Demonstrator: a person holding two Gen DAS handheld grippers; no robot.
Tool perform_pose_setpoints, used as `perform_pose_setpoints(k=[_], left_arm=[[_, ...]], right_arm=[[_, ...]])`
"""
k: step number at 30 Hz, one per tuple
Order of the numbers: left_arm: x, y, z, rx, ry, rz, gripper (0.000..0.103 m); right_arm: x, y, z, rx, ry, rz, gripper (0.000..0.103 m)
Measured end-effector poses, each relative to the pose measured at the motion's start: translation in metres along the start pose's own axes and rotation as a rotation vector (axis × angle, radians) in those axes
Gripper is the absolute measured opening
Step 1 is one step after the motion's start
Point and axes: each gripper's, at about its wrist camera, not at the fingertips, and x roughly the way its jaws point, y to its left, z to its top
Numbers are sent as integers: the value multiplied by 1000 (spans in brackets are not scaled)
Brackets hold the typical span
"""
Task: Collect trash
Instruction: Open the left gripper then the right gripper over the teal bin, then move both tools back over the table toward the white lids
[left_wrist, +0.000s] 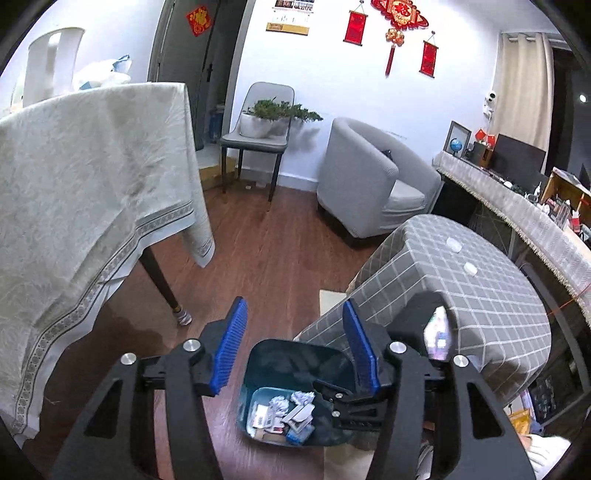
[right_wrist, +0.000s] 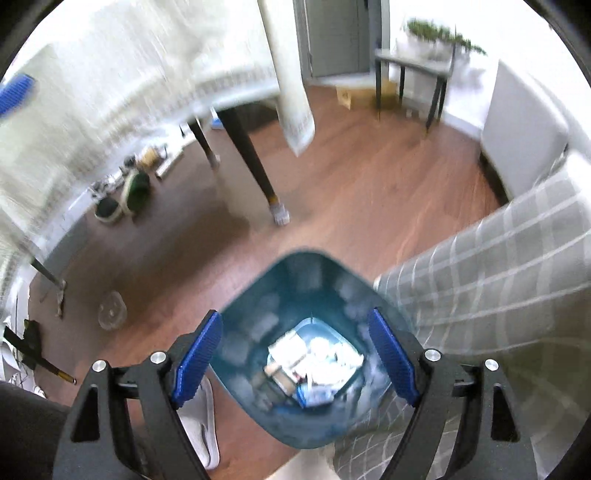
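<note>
Both grippers, left gripper (left_wrist: 295, 325) and right gripper (right_wrist: 295, 339), are hovering open and empty above the teal bin (right_wrist: 295, 280); a checked-cloth table (right_wrist: 498, 277) is crowding the lower right.

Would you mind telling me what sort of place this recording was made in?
Most likely a home living or dining room. A grey armchair stands against the wall, red festive hangings decorate it, and cloth-covered tables, one checked, sit on a wooden floor beside a small blue trash bin.
</note>
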Motion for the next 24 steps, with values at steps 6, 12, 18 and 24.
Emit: perform_pose_setpoints(k=[6,12,18,24], left_arm=[[3,-22,6,15,-24,-7,65],[13,-42,11,27,-61,-8,68],[37,-70,13,16,-45,-42,72],[60,-106,18,77,-31,-54,75]], right_arm=[[-50,-5,9,-39,-103,-41,77],[-98,-37,10,1,-196,-98,75],[-120,-75,3,37,-215,-164,74],[-139,-123,1,98,-247,-214,74]])
